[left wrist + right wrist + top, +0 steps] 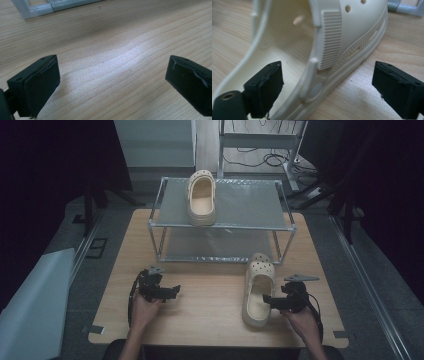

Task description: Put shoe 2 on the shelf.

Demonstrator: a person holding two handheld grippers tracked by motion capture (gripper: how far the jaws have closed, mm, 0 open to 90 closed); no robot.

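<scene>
A cream clog (258, 290) lies on the wooden table (210, 315) in front of the rack, toe toward it. My right gripper (270, 300) is open at the clog's right side wall (329, 50); one jaw is inside the shoe opening, the other outside over the table. A second cream clog (201, 198) sits on the top shelf of the metal rack (222, 222), at its left. My left gripper (172, 291) is open over bare wood (112, 65), nothing between its jaws.
The rack's lower shelf (215, 245) holds nothing. A rack foot (37, 8) shows at the top left of the left gripper view. A pale sheet (30, 300) lies on the floor left of the table. Cables (265, 155) trail behind the rack.
</scene>
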